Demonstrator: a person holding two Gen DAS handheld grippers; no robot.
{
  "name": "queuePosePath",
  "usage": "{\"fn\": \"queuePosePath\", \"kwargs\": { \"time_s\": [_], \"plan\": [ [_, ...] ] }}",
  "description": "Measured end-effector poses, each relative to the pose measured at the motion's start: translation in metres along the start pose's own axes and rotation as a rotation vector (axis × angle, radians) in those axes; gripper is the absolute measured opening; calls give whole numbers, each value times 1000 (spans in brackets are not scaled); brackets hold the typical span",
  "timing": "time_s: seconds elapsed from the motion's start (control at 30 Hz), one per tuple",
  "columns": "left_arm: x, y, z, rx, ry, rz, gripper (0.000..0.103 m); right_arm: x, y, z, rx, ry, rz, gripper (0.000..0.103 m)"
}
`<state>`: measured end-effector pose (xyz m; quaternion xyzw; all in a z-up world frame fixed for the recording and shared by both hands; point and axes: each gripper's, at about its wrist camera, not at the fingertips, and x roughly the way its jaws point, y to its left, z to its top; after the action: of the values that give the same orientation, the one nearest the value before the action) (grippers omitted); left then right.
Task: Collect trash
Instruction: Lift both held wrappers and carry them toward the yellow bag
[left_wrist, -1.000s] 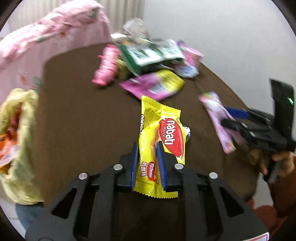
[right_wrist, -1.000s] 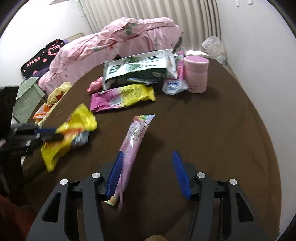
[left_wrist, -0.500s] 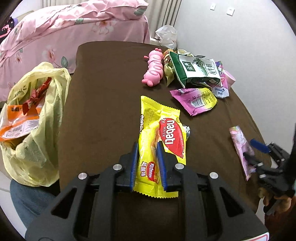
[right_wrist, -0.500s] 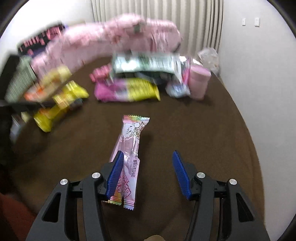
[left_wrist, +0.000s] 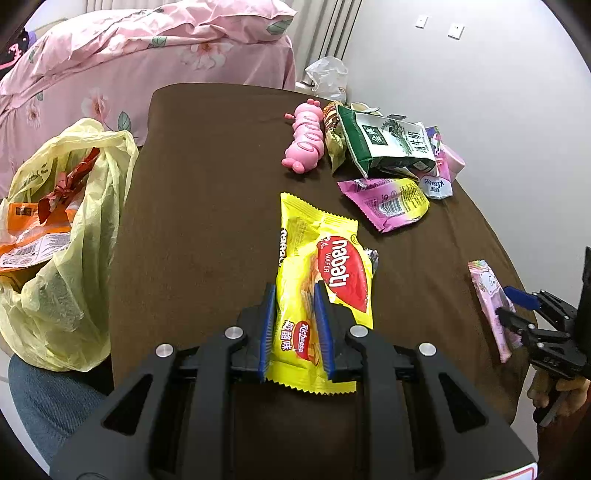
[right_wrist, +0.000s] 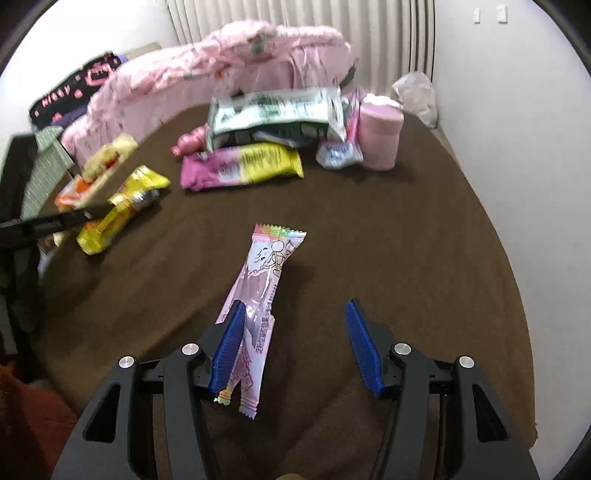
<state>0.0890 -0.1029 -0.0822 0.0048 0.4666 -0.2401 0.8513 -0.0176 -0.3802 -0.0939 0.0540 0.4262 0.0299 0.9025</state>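
Jaws clamp yellow wafer packet (left_wrist: 325, 280), wrappers fill yellow bag (left_wrist: 70, 295)

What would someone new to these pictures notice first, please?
The yellow wafer packet stands out, clamped in the left gripper above the brown table. A yellow bag of rubbish hangs at the table's left edge, and a pink wrapper lies between the open right gripper's fingers.

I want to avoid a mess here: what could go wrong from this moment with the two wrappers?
1. The left gripper pinches the yellow wafer wrapper near one end only; it could slip before reaching the yellow bag.
2. The right gripper is open, and the pink wrapper lies against one finger only, so closing may push it aside.
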Motion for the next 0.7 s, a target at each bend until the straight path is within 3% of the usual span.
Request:
{"fn": "queuePosePath", "kwargs": {
  "time_s": [0.23, 0.3, 0.4, 0.53, 0.7],
  "plan": [
    [0, 2, 0, -15, -2, -15, 20, 3, 27, -1, -73, -29, 4, 51],
    [0, 3, 0, -19, -3, -19, 20, 4, 28, -2, -70, -28, 33, 28],
    [-1, 5, 0, -31, -8, -22, 20, 2, 30, -1, -70, -39, 67, 10],
    [-9, 8, 0, -36, -34, -26, 20, -4, 37, 8, -103, -66, 83, 8],
    [-35, 25, 8, -71, -121, -13, 20, -6, 57, 36, -156, -125, 119, 8]
  ]
}}
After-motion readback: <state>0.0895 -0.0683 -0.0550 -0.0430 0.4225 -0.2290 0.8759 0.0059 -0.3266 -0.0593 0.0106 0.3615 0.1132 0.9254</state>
